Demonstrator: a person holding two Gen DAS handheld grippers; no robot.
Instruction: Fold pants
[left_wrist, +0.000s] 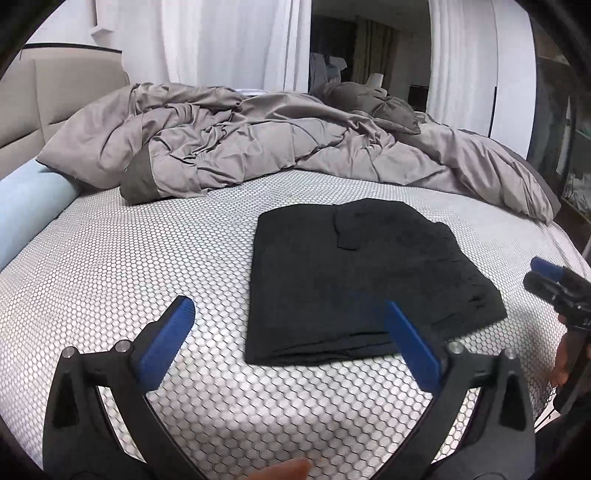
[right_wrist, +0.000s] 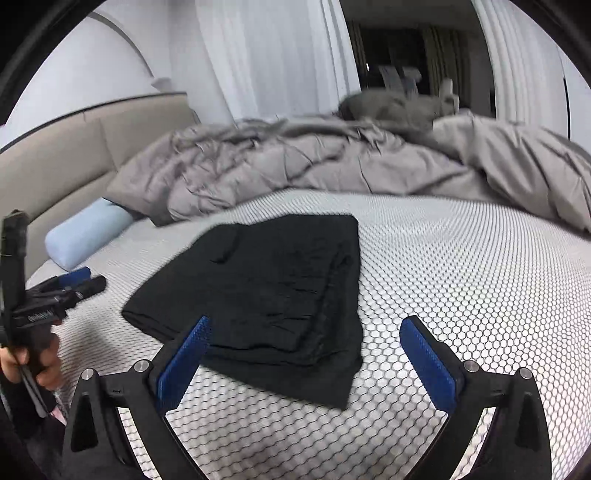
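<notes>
Nearest the lens, the left gripper (left_wrist: 288, 310) stands with its blue pads spread wide and nothing between them; the right gripper (right_wrist: 304, 328) is likewise released, jaws fully apart, gripping nothing. Neither touches cloth.

The black pants (left_wrist: 362, 284) lie folded into a compact, roughly rectangular stack on the honeycomb-patterned mattress cover (left_wrist: 129, 266) — flat, layered edges visible along the near side, a pocket flap showing on top. From the right wrist view the same stack sits just ahead of that gripper's left pad, its near corner below the pad tip.

Beyond the pants, a crumpled grey duvet (left_wrist: 258, 147) is heaped across the far part of the bed. A pale blue bolster (left_wrist: 29, 206) lies at the left edge, against the beige padded headboard (left_wrist: 48, 96). White curtains (left_wrist: 221, 40) hang behind — a dark doorway opens between them.

A hand (right_wrist: 33, 358) grips the left gripper's handle at the frame edge.
</notes>
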